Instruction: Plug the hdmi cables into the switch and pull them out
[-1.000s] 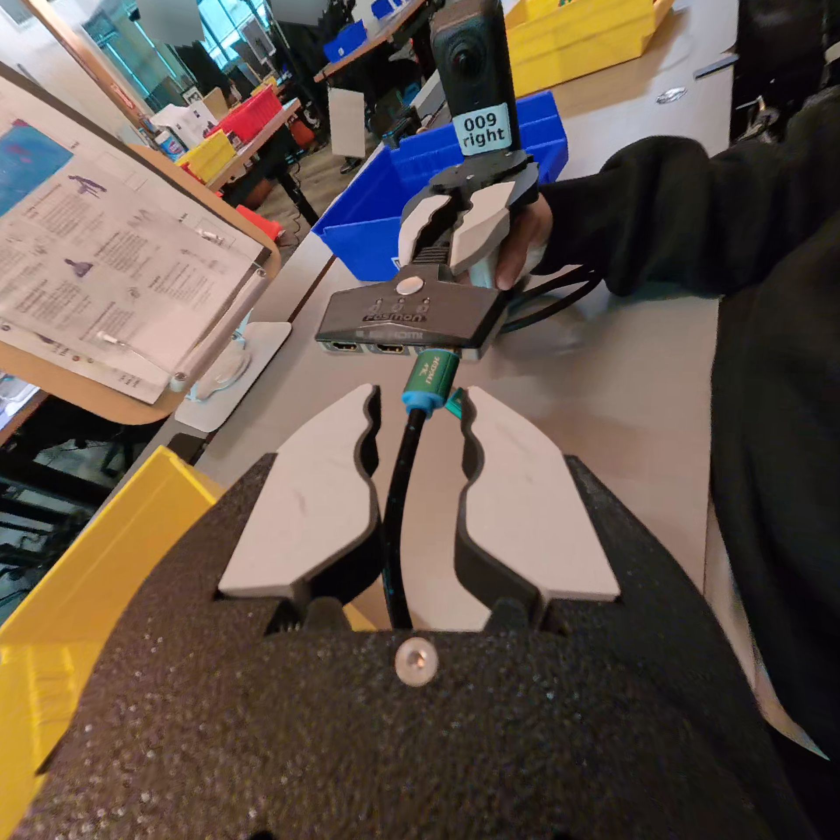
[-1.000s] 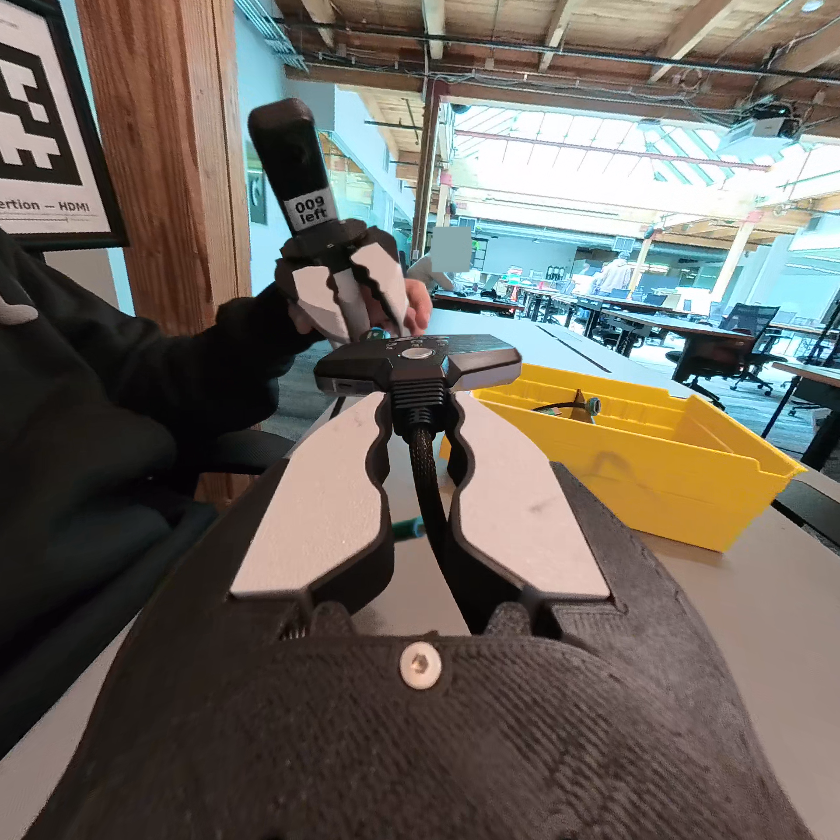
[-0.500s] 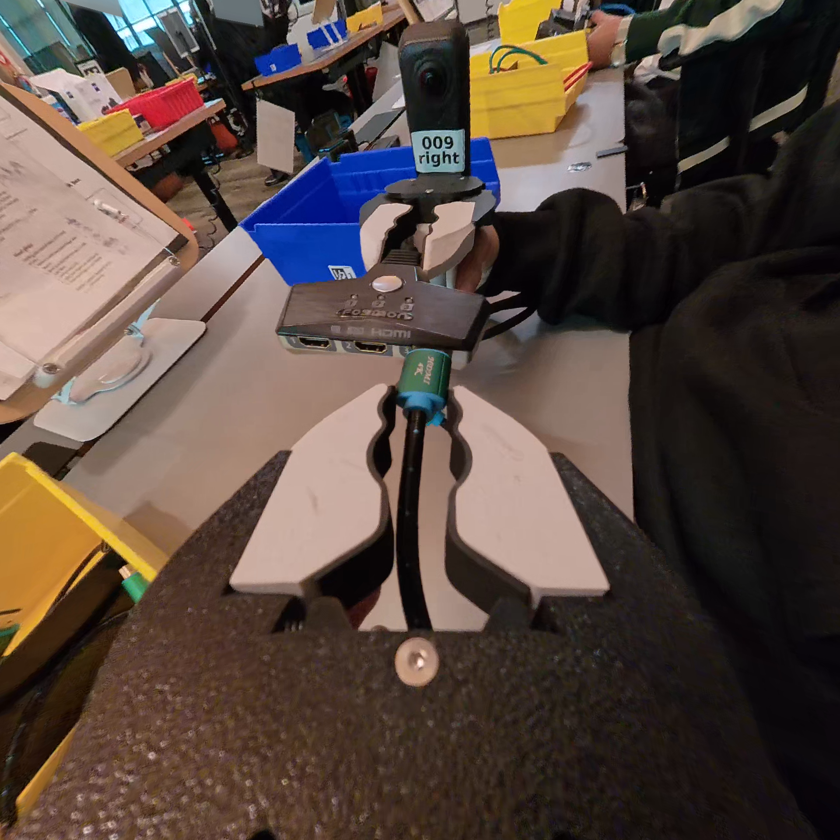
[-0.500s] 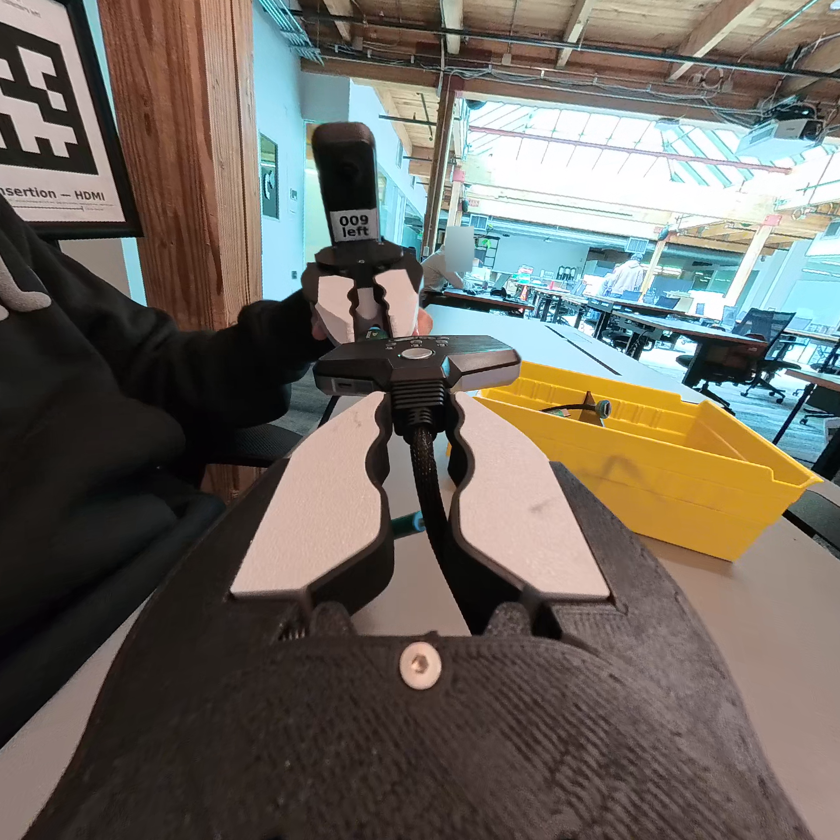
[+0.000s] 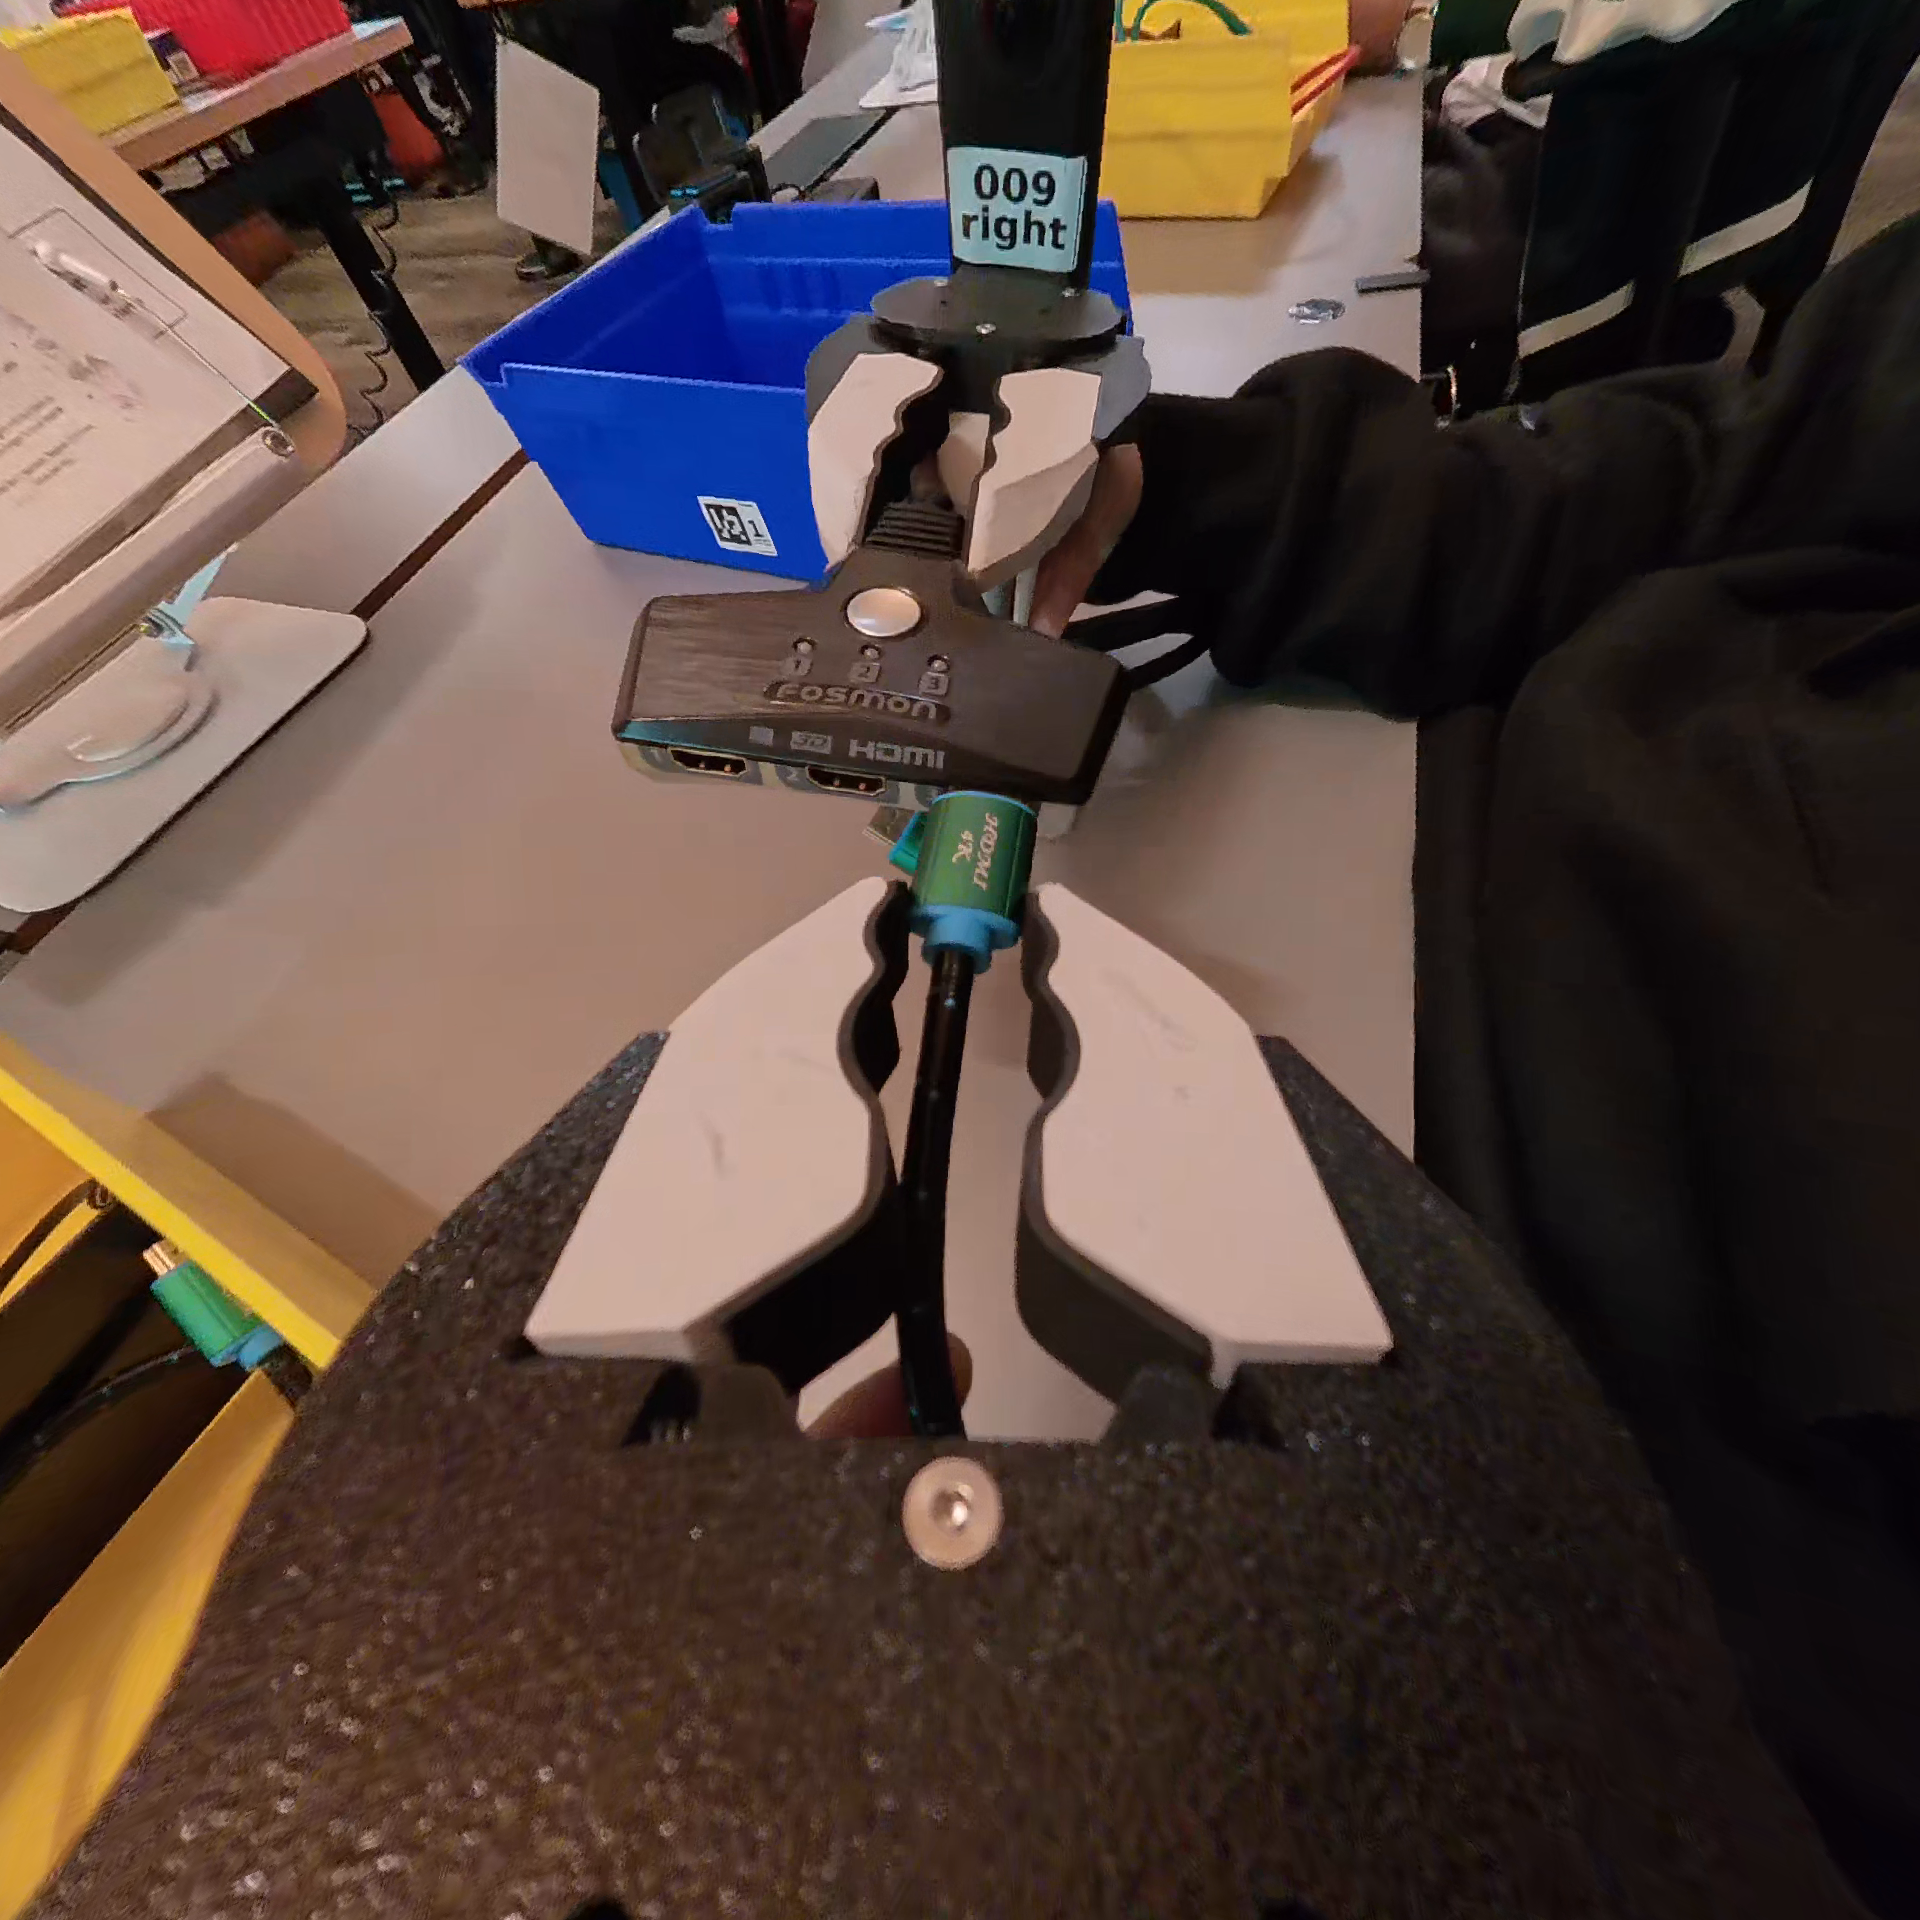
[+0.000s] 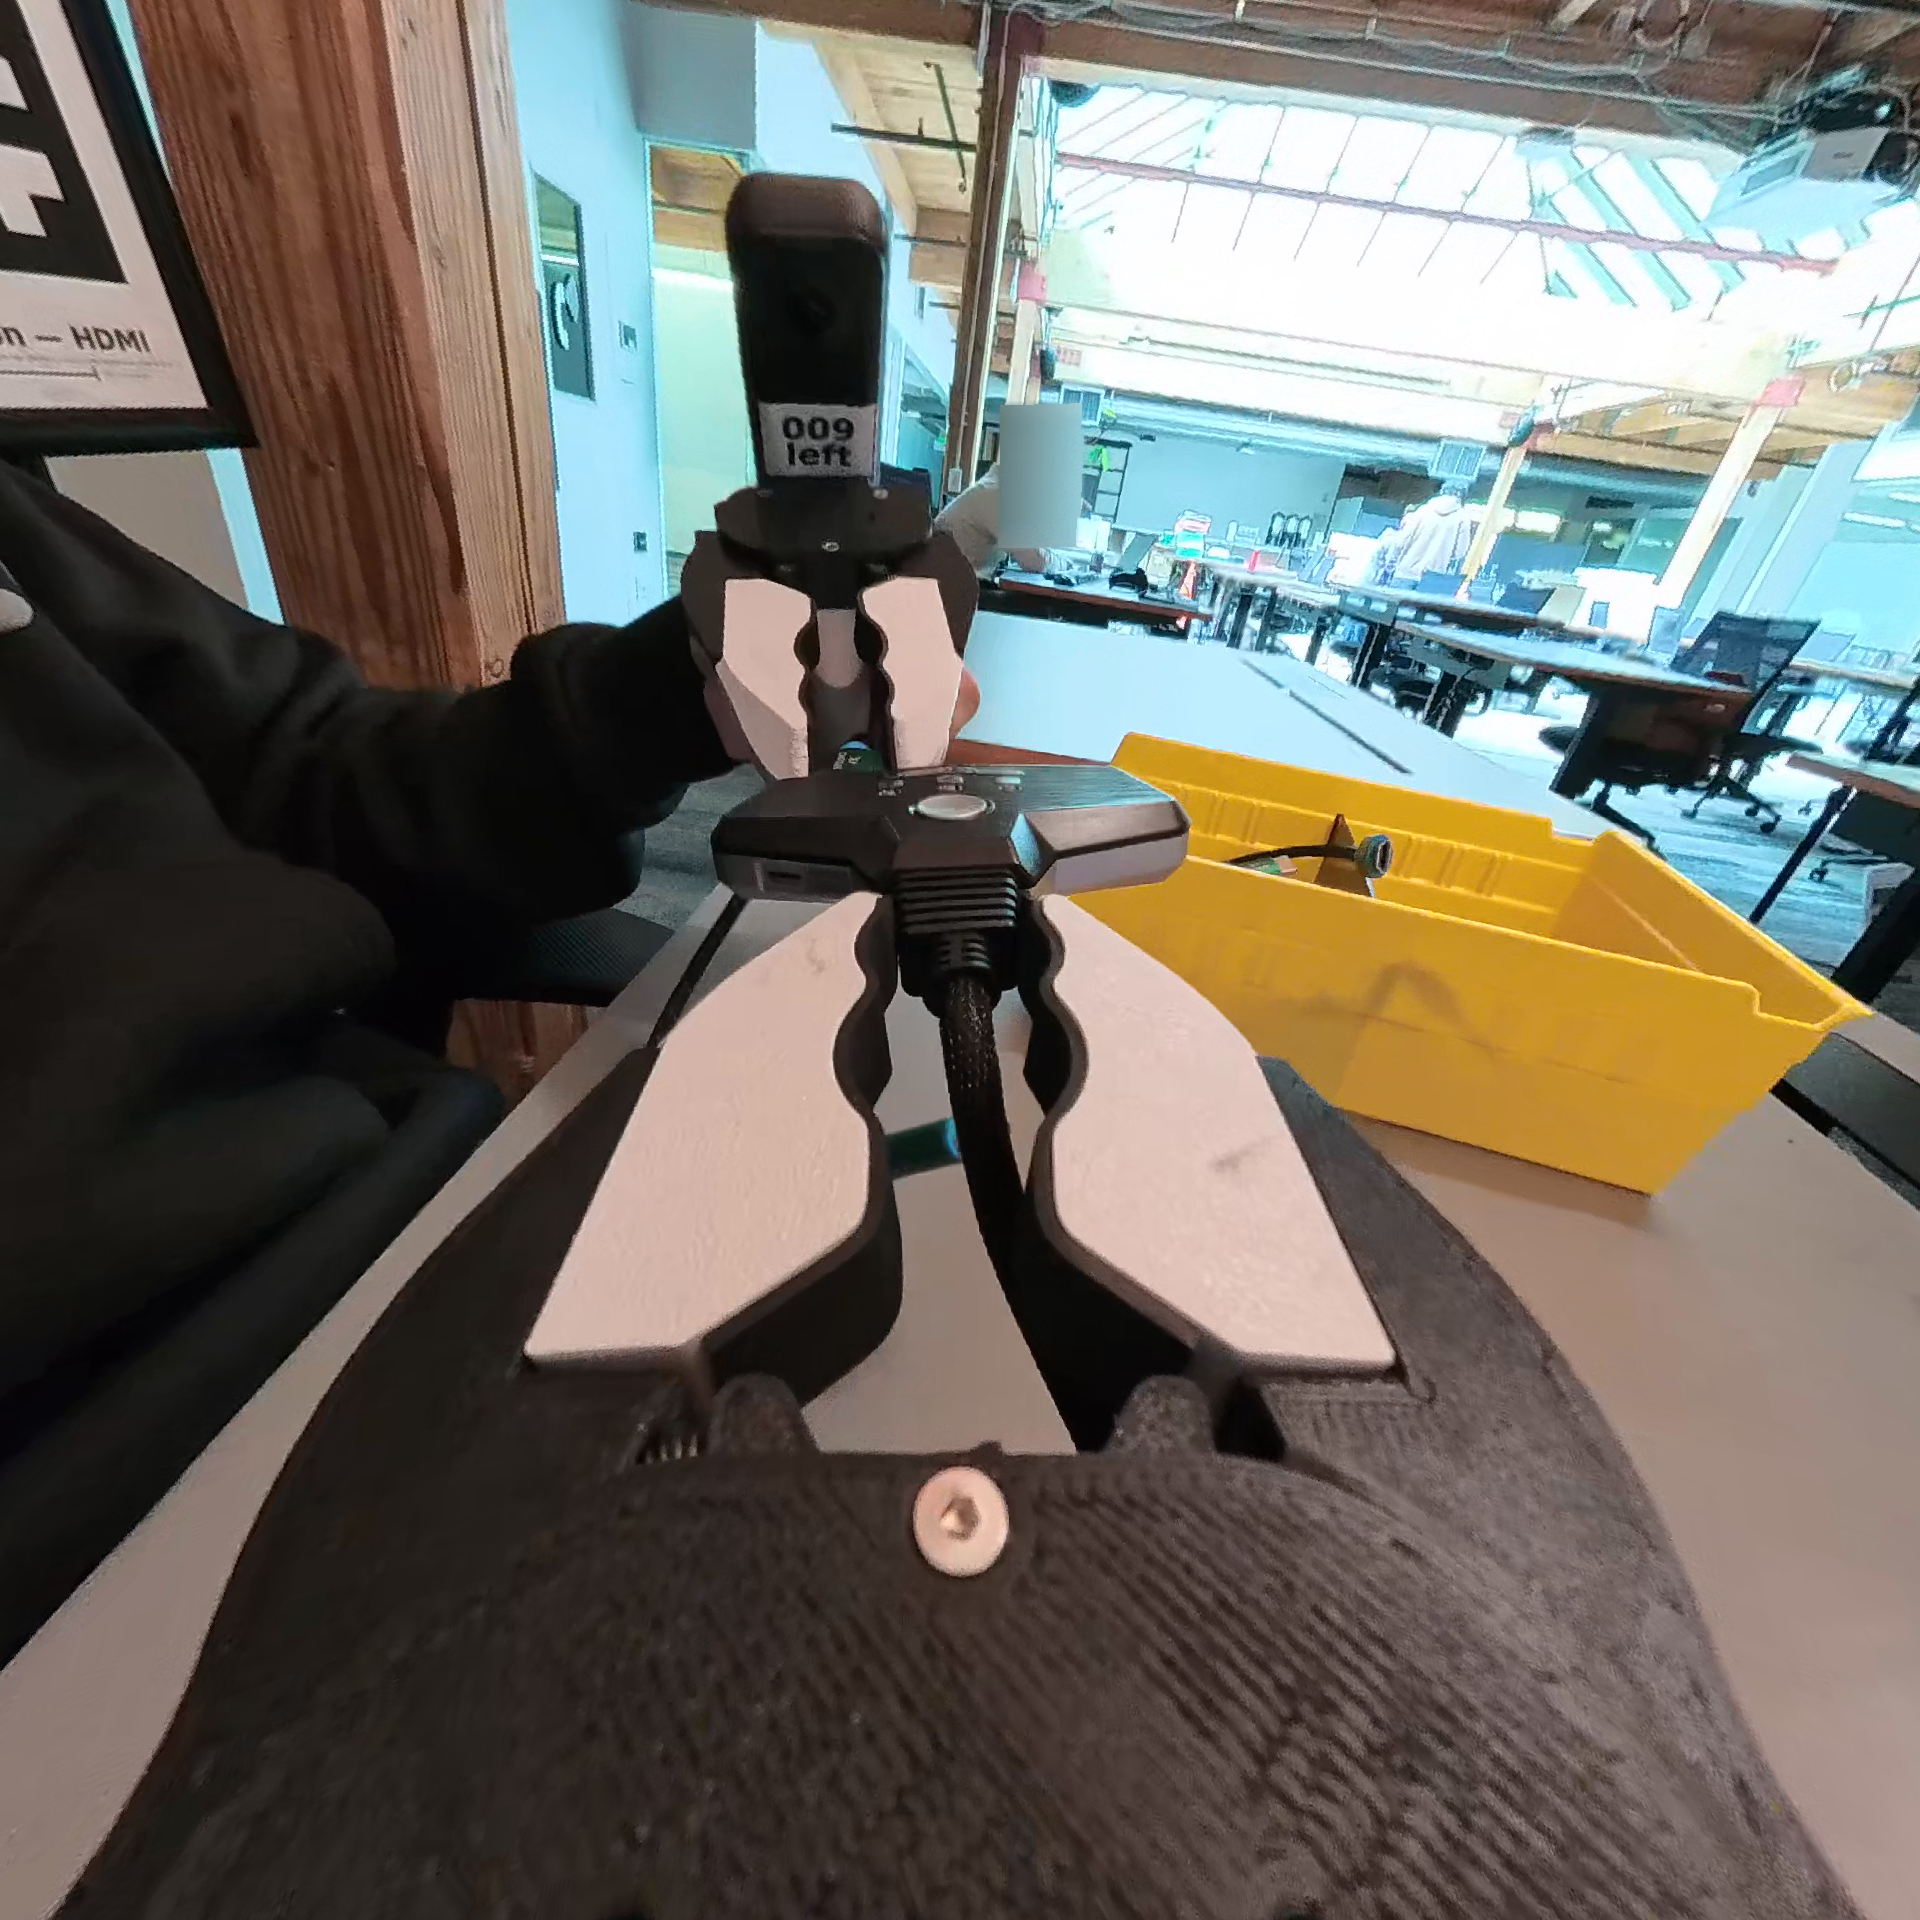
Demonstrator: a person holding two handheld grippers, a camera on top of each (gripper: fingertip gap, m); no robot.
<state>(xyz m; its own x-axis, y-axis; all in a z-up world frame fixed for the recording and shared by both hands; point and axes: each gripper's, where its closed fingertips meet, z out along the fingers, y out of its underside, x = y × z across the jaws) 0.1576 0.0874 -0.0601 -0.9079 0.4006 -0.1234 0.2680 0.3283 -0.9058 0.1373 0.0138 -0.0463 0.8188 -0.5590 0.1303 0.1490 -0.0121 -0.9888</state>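
The black HDMI switch (image 5: pixel 862 707) is held just above the grey table (image 5: pixel 416 883) between my two grippers. My right gripper (image 6: pixel 956 925) is shut on the ribbed cable boot (image 6: pixel 956 899) at the switch's (image 6: pixel 956 821) back. My left gripper (image 5: pixel 961 914) is shut on the blue collar of a green HDMI plug (image 5: pixel 971 847), whose black cable (image 5: pixel 930 1143) runs back between the fingers. The plug's tip sits at the right-hand port, hidden under the switch's edge. The left and middle ports are empty. Each gripper faces the other: the right one (image 5: pixel 935 509), the left one (image 6: pixel 836 727).
A blue bin (image 5: pixel 675 416) stands behind the switch. A yellow bin (image 5: pixel 156 1247) with another green plug (image 5: pixel 203 1325) is at my lower left and also shows in the right wrist view (image 6: pixel 1455 987). A paper stand (image 5: pixel 125 416) is at the left. A dark sleeve (image 5: pixel 1558 623) fills the right.
My left gripper has swung round to face the switch and the right gripper squarely. The green plug has straightened at the right-hand port. Both grips are unchanged.
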